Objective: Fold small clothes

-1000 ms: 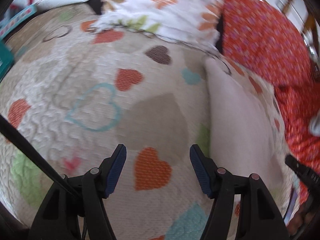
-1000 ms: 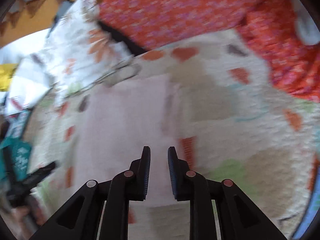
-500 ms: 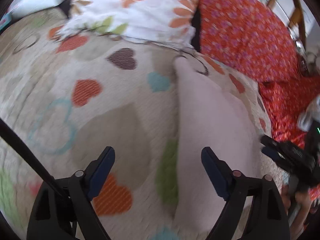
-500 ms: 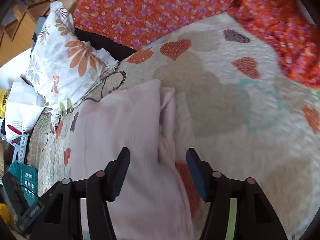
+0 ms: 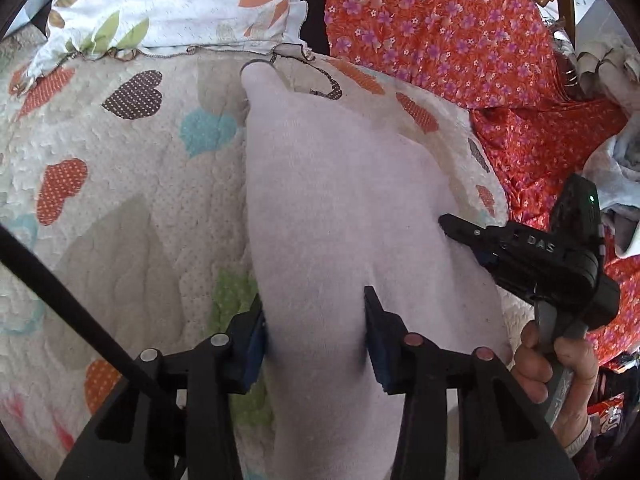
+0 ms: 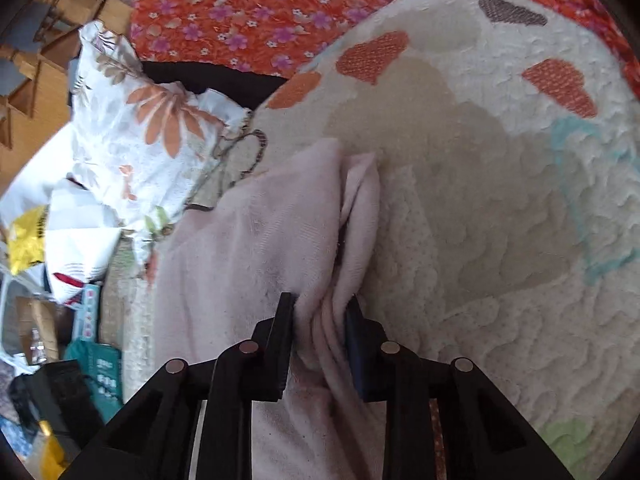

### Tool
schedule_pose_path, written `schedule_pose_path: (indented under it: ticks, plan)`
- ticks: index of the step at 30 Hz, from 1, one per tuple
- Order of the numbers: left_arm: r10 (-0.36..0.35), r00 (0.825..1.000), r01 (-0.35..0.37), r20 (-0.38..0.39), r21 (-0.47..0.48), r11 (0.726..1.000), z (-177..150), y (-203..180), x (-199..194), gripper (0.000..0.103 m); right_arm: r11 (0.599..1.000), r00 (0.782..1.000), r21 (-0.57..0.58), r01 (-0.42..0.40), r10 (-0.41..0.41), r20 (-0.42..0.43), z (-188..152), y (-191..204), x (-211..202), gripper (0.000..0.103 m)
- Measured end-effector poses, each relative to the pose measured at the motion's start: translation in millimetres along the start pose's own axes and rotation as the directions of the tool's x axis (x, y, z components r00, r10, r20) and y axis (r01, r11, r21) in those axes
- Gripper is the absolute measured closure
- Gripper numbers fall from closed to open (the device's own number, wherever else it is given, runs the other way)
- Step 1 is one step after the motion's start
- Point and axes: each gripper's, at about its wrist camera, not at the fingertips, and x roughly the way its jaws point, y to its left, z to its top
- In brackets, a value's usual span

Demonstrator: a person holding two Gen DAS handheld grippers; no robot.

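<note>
A pale pink garment lies lengthwise on a cream quilt with coloured hearts. My left gripper straddles the garment's near left edge. Its jaws are closing, and its blue pads press into the cloth from both sides. In the right wrist view the same garment has its right edge bunched into folds. My right gripper is closing on those folds and pinches them. The right gripper also shows at the garment's right side in the left wrist view, held by a person's hand.
A white floral pillow lies at the quilt's far edge, beside an orange flowered cloth. A black cable crosses the left foreground. Off the bed's left side are a teal box and a yellow packet.
Both grippers opened wide, moved over the pink garment, and have narrowed onto it. The left one shifted right onto its edge; the right one dropped and pinched the bunched folds.
</note>
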Motion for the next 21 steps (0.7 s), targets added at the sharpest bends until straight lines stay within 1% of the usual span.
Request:
schedule_pose_path:
  ticks: [1, 3, 5, 7, 8, 10, 11, 13, 14, 15, 16, 17, 18, 19, 20, 21]
  plan:
    - [0.014, 1.000, -0.014, 0.000, -0.001, 1.000, -2.6, 0.8, -2.9, 0.059, 1.000, 1.000, -0.001, 0.023, -0.023, 0.011, -0.4, 1.1, -2.2, 0.073]
    - [0.027, 1.000, -0.027, 0.007, -0.010, 1.000, -7.1, 3.5, -9.0, 0.057, 0.998, 0.997, -0.013, 0.065, -0.065, 0.051, 1.0, 2.6, -11.7, 0.072]
    - [0.015, 1.000, -0.015, 0.013, -0.033, 0.999, -12.7, 7.9, -18.5, 0.053, 0.995, 0.986, -0.032, 0.098, -0.093, 0.141, 2.7, 8.1, -30.0, 0.072]
    - [-0.009, 1.000, 0.010, 0.016, -0.063, 0.998, -18.7, 12.9, -26.8, 0.049, 0.993, 0.973, -0.066, 0.097, -0.080, 0.217, 3.4, 14.8, -45.7, 0.072]
    - [-0.017, 1.000, 0.019, 0.018, -0.077, 0.997, -20.6, 16.5, -31.0, 0.048, 0.993, 0.969, -0.099, 0.072, -0.046, 0.244, 1.9, 23.0, -53.2, 0.072]
    - [-0.022, 0.999, 0.025, 0.030, -0.100, 0.995, -22.6, 23.3, -38.4, 0.047, 0.989, 0.972, -0.149, -0.006, 0.041, 0.231, -1.3, 35.6, -55.1, 0.072]
    - [-0.023, 0.999, 0.027, 0.037, -0.111, 0.993, -23.6, 25.9, -41.7, 0.047, 0.981, 0.976, -0.183, -0.071, 0.106, 0.192, -5.2, 44.3, -50.9, 0.072]
    - [-0.024, 0.998, 0.033, 0.061, -0.140, 0.990, -23.1, 32.5, -48.9, 0.046, 0.966, 0.977, -0.204, -0.158, 0.184, 0.110, -12.2, 53.2, -36.5, 0.072]
    - [-0.024, 0.997, 0.035, 0.071, -0.151, 0.988, -22.2, 35.1, -51.1, 0.046, 0.960, 0.976, -0.198, -0.197, 0.212, 0.056, -16.1, 54.8, -24.7, 0.072]
    - [-0.023, 0.996, 0.037, 0.084, -0.165, 0.986, -20.7, 38.5, -53.3, 0.044, 0.958, 0.975, -0.189, -0.215, 0.221, 0.011, -18.9, 53.7, -14.7, 0.072]
    - [-0.022, 0.996, 0.038, 0.091, -0.178, 0.983, -19.4, 40.9, -54.2, 0.042, 0.965, 0.981, -0.177, -0.191, 0.190, -0.025, -21.0, 51.0, -3.2, 0.072]
    - [-0.022, 0.995, 0.040, 0.094, -0.192, 0.981, -19.0, 44.0, -54.9, 0.041, 0.979, 0.993, -0.167, -0.120, 0.116, -0.034, -22.3, 46.2, 5.2, 0.074]
    - [-0.024, 0.995, 0.044, 0.096, -0.208, 0.977, -19.2, 47.5, -54.7, 0.040, 0.984, 0.996, -0.154, -0.086, 0.083, -0.026, -20.3, 41.8, 8.7, 0.081]
    - [-0.028, 0.995, 0.048, 0.094, -0.218, 0.975, -19.6, 49.9, -54.1, 0.039, 0.989, 0.998, -0.132, -0.064, 0.064, -0.004, -17.4, 35.7, 6.3, 0.082]
    - [-0.035, 0.995, 0.055, 0.090, -0.230, 0.972, -20.0, 52.6, -53.4, 0.039, 0.995, 0.999, -0.099, -0.009, 0.013, 0.043, -12.6, 28.4, -2.6, 0.081]
    - [-0.043, 0.996, 0.062, 0.084, -0.239, 0.969, -20.1, 54.6, -52.0, 0.037, 0.996, 0.997, -0.087, 0.024, -0.017, 0.077, -10.0, 25.5, -9.4, 0.077]
